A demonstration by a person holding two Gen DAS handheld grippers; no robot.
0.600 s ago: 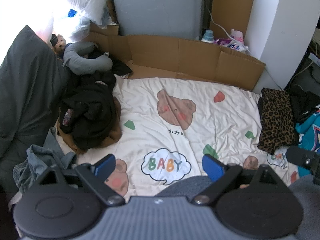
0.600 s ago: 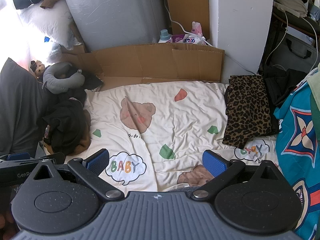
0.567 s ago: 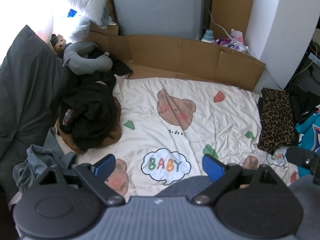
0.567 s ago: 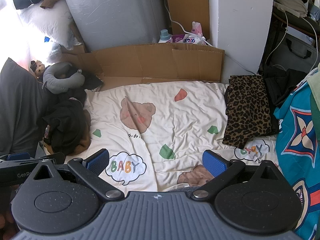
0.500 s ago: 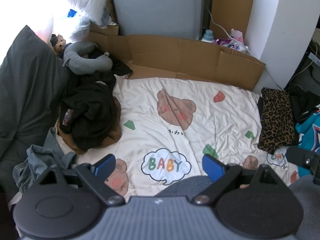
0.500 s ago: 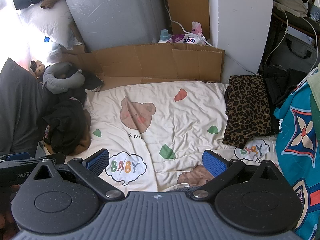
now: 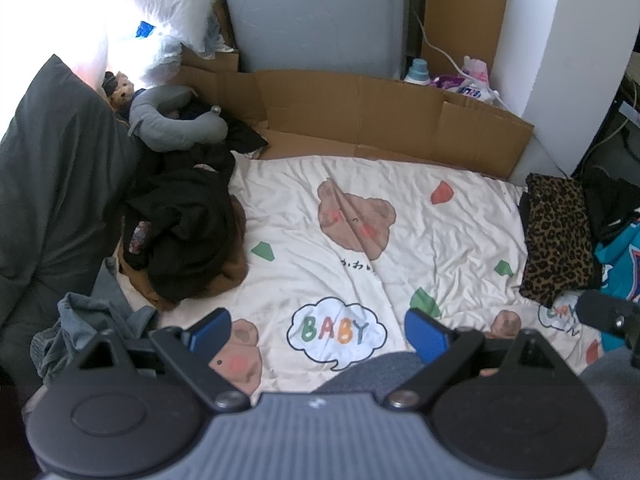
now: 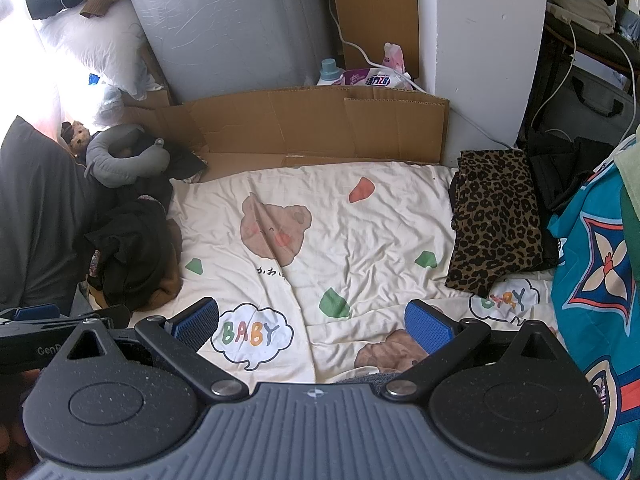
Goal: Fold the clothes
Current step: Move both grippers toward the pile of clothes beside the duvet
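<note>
1. Hovering above the near edge of the bed, the left gripper (image 7: 318,330) has its jaws spread wide apart with nothing between them; only the cream bear-print sheet (image 7: 400,208) shows in the gap.
2. The right gripper (image 8: 312,324) hangs over the same near edge, jaws likewise wide apart and empty.
3. A heap of black clothes (image 7: 180,232) lies crumpled at the bed's left edge, on top of a brown garment (image 7: 232,272).
4. A blue-grey garment (image 7: 92,320) sits bunched at the near-left corner, just beside the left gripper.
5. A leopard-print garment (image 8: 496,220) lies folded along the right edge, with a black garment (image 8: 560,172) beside it at the far-right corner.
6. A teal patterned cloth (image 8: 592,264) covers the near-right side, next to the leopard-print piece.
7. A grey neck pillow (image 8: 120,156) rests at the far-left corner, touching a small plush toy (image 8: 78,132).
8. Flattened cardboard (image 8: 312,124) stands along the far edge, with a detergent bottle (image 8: 330,72) behind it.
</note>
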